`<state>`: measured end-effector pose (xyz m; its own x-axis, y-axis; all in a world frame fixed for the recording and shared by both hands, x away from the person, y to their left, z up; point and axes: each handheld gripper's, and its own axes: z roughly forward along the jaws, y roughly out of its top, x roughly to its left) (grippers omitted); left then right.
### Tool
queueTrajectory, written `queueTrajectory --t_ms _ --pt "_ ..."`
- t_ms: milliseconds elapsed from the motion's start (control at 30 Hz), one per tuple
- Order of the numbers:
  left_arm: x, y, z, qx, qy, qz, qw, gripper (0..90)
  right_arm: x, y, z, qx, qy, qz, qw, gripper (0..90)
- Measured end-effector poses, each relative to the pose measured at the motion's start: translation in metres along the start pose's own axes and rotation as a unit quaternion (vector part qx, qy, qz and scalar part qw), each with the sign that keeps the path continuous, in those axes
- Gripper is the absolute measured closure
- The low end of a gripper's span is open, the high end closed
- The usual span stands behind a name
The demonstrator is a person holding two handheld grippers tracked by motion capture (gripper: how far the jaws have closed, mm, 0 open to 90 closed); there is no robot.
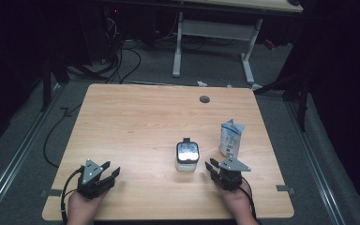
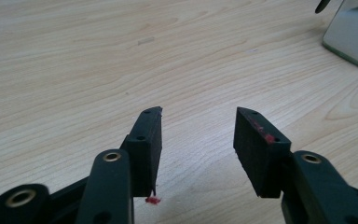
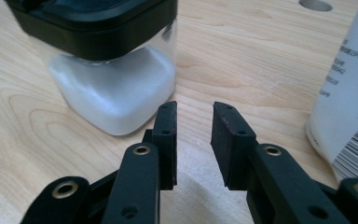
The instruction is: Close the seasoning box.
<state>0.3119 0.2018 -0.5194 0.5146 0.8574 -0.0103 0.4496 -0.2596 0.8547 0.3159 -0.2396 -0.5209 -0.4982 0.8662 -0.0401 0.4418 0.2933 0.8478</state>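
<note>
Your left gripper (image 1: 108, 174) and right gripper (image 1: 212, 169) both stand apart, empty, flanking the jar (image 1: 187, 157); its contents look white, perhaps powder.

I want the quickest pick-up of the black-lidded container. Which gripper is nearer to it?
Right. The right gripper sits just beside the container, at its near right corner, jaws open and empty. The left gripper is far off to its left, near the table's front edge.
</note>
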Motion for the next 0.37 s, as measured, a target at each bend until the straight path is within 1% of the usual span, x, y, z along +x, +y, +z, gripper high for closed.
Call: queueTrajectory --t_ms 100,233,367 --pt "0.0011 -0.0007 0.0037 0.005 -0.004 0.001 1.0 49.8 -0.0013 0.0003 0.0012 0.001 -0.003 0.002 1.0 71.6" --pt "0.0026 -0.0028 0.0056 0.014 -0.008 -0.004 0.9999 47.9 -0.0012 0.001 0.0024 0.001 -0.004 -0.001 1.0 71.5" --pt "0.0015 -0.0023 0.0062 0.014 -0.007 -0.003 0.9999 46.0 -0.0009 0.0006 0.0016 0.002 -0.002 -0.002 1.0 71.2"
